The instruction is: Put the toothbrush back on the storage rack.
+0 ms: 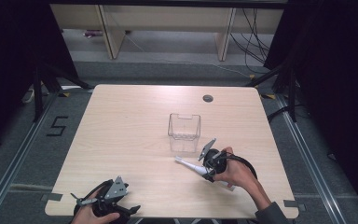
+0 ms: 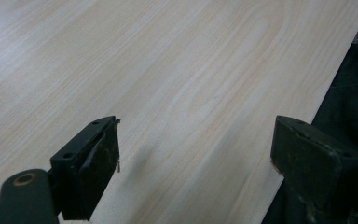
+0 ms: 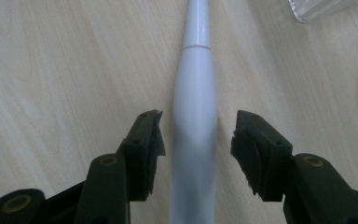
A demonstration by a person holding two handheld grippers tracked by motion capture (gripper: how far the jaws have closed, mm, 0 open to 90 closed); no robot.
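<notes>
Between the right gripper's [image 3: 196, 135] parted jaws lies the white toothbrush [image 3: 193, 121].

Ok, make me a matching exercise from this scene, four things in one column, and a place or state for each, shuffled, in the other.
Things:
1. electric toothbrush
2. clear plastic container
3. left claw
4. right claw

Places or states:
A. open over bare wood at the table's near edge
B. lying flat on the table, white
C. open, its jaws on either side of the white handle
D. standing upright near the table's middle, empty

Pairs: 1-B, 2-D, 3-A, 4-C
</notes>
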